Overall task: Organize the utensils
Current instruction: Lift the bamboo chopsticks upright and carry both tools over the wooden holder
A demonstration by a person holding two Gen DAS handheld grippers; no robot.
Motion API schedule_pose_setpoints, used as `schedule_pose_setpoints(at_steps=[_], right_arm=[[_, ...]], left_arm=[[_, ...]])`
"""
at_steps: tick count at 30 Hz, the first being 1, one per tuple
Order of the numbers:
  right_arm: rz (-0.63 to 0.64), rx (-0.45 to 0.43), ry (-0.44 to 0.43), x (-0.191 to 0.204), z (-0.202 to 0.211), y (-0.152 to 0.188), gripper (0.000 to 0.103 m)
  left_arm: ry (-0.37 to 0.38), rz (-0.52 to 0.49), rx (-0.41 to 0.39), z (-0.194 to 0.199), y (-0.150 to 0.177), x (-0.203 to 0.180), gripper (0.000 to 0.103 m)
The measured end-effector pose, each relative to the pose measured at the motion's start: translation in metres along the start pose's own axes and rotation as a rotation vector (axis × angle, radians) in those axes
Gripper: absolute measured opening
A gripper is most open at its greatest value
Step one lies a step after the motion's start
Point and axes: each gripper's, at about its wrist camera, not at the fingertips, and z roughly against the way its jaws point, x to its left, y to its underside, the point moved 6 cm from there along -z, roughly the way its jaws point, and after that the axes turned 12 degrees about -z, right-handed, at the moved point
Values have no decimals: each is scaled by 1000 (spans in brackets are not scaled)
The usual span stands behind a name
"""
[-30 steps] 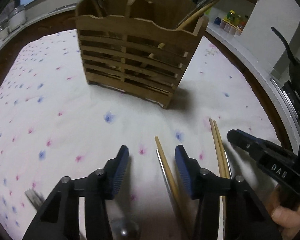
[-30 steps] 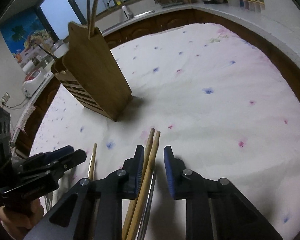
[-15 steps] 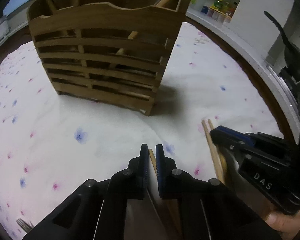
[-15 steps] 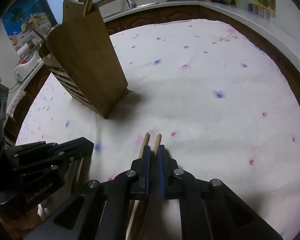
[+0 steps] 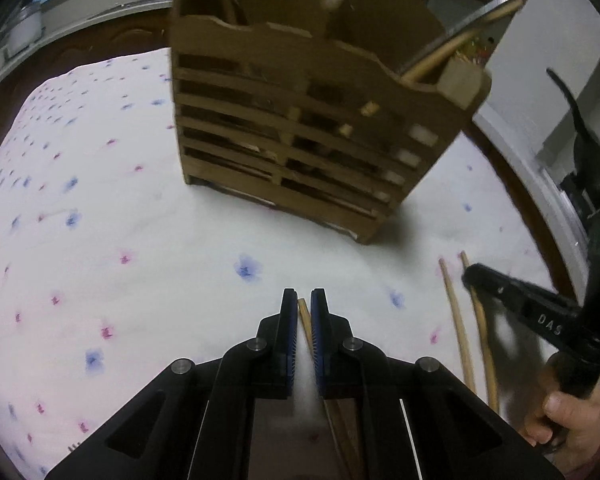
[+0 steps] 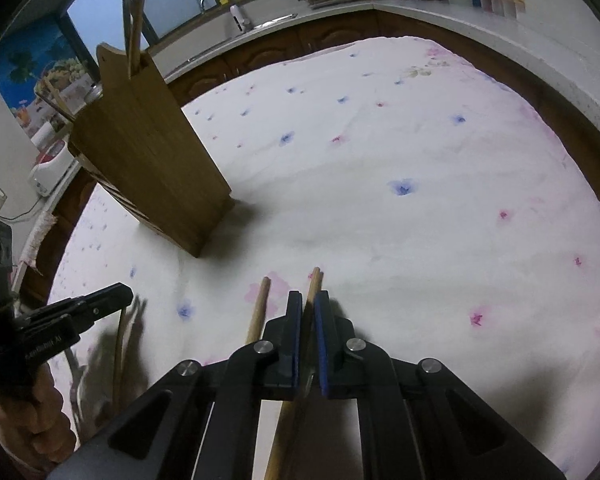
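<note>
Both sets of fingers are pinching: your left gripper (image 5: 304, 306) holds one chopstick (image 5: 303, 312), your right gripper (image 6: 308, 306) another (image 6: 314, 280) (its mate lies just left). Wooden holder (image 5: 300, 128) stands far ahead, nearer your left; shafts point toward it.

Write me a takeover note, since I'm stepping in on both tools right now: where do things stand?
Left tool: shut on one chopstick.
Right tool: shut on one chopstick; a second chopstick lies just left of it, outside the grip.
Wooden holder stands upright on the flowered cloth, already holding some utensils.
Done: both grips made.
Left: carry the chopsticks to the holder, then collect the loose one.
</note>
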Motion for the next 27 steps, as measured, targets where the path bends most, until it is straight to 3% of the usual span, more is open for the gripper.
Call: schedule_pose_setpoints(at_steps=[8,14,22,27], right_arm=[[14,-94,-78,19,57,-3,5],[43,-172,-131,39,107,-4,5],[80,-257,-195,64,164,8,5],[95,-299,-213,73,188,12,5]], left_arm=[[36,18,-144,64,2,-4,4],[50,14,-257,139,12,-6,3],[71,4,-392,229,41,-13,2],[69,-1,-444,260,59,-18,2]])
